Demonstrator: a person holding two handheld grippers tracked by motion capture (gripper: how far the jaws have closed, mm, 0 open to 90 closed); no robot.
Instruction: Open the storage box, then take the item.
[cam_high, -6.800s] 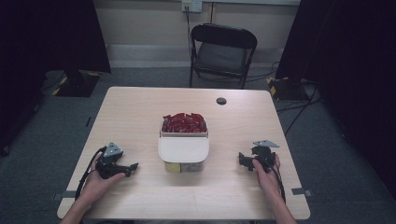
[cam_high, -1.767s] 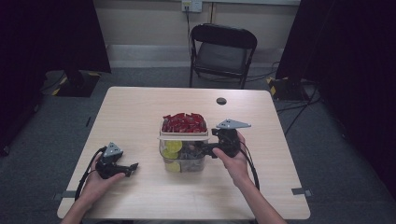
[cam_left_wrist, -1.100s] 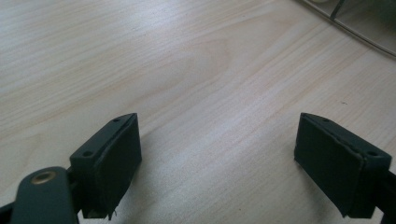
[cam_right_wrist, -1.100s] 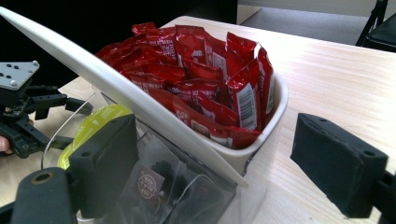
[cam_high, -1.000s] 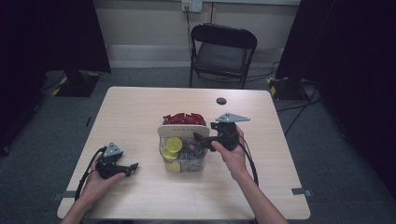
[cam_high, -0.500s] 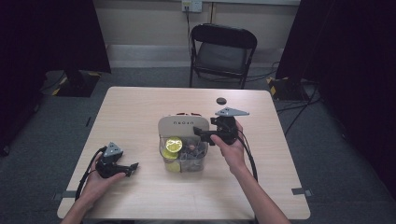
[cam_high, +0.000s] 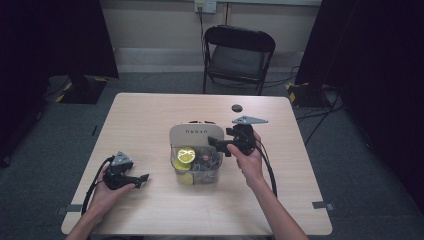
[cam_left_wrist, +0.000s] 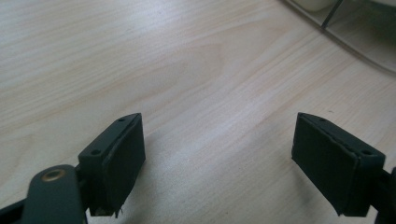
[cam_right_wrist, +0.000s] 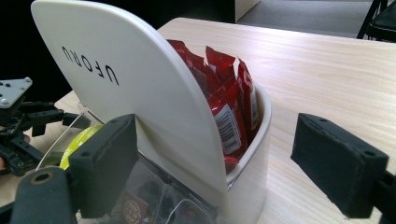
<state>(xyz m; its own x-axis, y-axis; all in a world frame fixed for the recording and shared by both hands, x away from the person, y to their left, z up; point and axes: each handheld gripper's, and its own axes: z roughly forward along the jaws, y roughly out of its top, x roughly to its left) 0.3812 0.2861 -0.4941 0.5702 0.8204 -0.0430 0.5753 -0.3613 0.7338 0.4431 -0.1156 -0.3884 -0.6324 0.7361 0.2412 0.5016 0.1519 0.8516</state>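
**Hazards**

1. The container (cam_high: 196, 169) sits at mid-surface, and its white lid (cam_right_wrist: 140, 79) is raised to near upright between the clear front compartment and the rear tub of red packets (cam_right_wrist: 229, 107). Nothing braces the container. Further sideways pressure on the lid could slide or tip the whole unit.
2. The right tool (cam_high: 216, 144) is at the lid with its jaws wide apart. One jaw lies against the lid's printed face and the other stands clear, so nothing is clamped. In my judgement the lid is propped, not held. If the tool slips off the edge, the lid may drop back over the front compartment.
3. Pushed further, the lid would press into the packets behind it and could crush them or spill them over the tub rim.
4. The yellow round item (cam_high: 186, 155) and the small goods beside it lie close under the jaw. A careless dip could knock them about.
5. The left tool (cam_high: 142, 179) is well apart from the container, low over bare wood. Its jaws have just been closing a little but are still apart, with nothing between them. It offers no support.

**Premises**

The room is dim, with dark drapes (cam_high: 60, 40) on both sides and a grey carpeted floor (cam_high: 350, 150). A black folding chair (cam_high: 239, 50) stands beyond the far edge. The surface (cam_high: 150, 115) is pale wood. It is bare apart from the container and a small black disc (cam_high: 236, 107) near the far edge.
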